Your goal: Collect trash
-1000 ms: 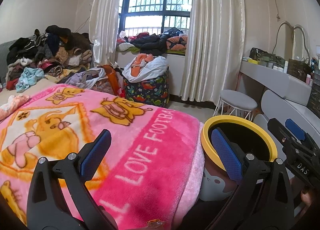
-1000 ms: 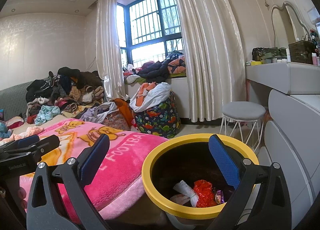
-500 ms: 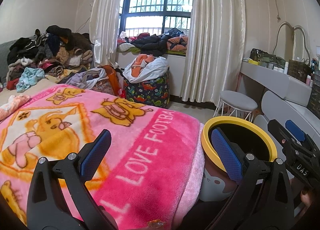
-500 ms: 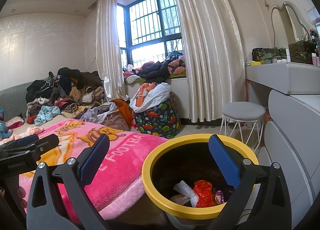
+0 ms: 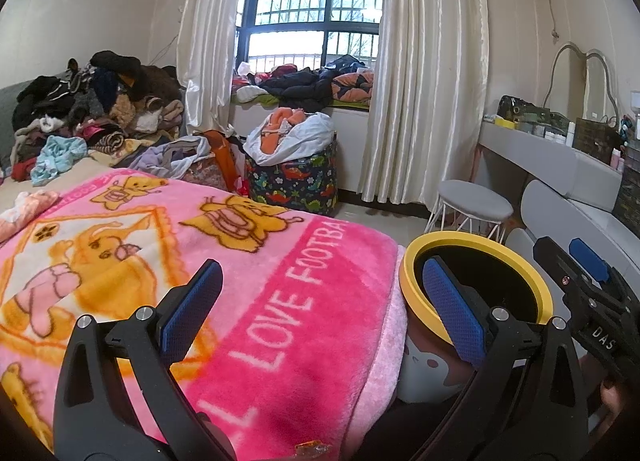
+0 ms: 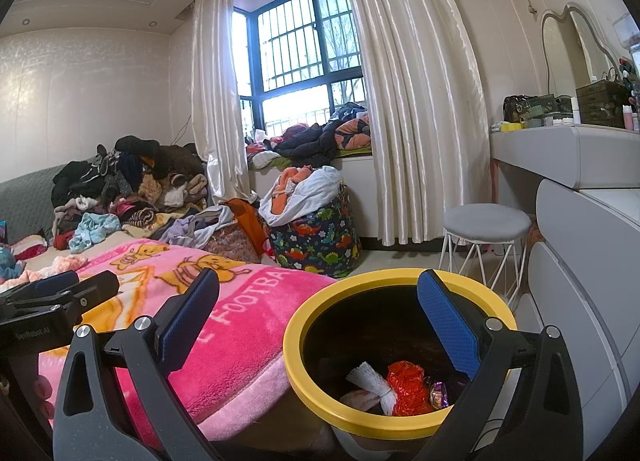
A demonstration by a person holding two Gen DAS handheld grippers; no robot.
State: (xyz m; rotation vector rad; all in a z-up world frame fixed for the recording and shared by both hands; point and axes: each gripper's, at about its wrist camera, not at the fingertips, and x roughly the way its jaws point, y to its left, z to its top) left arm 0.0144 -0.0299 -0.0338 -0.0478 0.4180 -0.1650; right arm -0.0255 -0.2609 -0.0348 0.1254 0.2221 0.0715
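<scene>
**No movement over the last second: both grippers idle, empty, at the bin**

Compared with the views from a second ago and half a second ago, nothing has shifted. Both cameras show the same framing, and the bin contents look the same. I read this as a pause between pieces, or the end of the collecting.

Left gripper [image 5: 320, 305]: blue-padded fingers spread wide, nothing between them, hovering over the pink fleece blanket with yellow cartoon bears [image 5: 248, 301]. Right gripper [image 6: 320, 313]: fingers likewise wide apart and empty, poised above the round bin with a yellow rim and dark inside [image 6: 344, 417].

Trash location: in the bin lie a crumpled red foil wrapper [image 6: 408, 387], a white pleated paper piece [image 6: 370, 379] and a small purple sweet wrapper [image 6: 438, 395], all touching at the bottom. One small orange scrap [image 5: 312, 448] sits at the blanket's near edge, at the very bottom of the left view; what it is I cannot tell. If it is trash, it is the remaining item and the left gripper is the nearer one.

Surroundings: the bin stands just beside the bed edge. Behind it are a grey round stool on white wire legs [image 6: 486, 227], a dinosaur-print fabric basket [image 6: 316, 241] and a heap of clothes [image 5: 92, 113] on the far bed. Nothing obstructs the bin mouth; soft fleece may snag a low pinch.
</scene>
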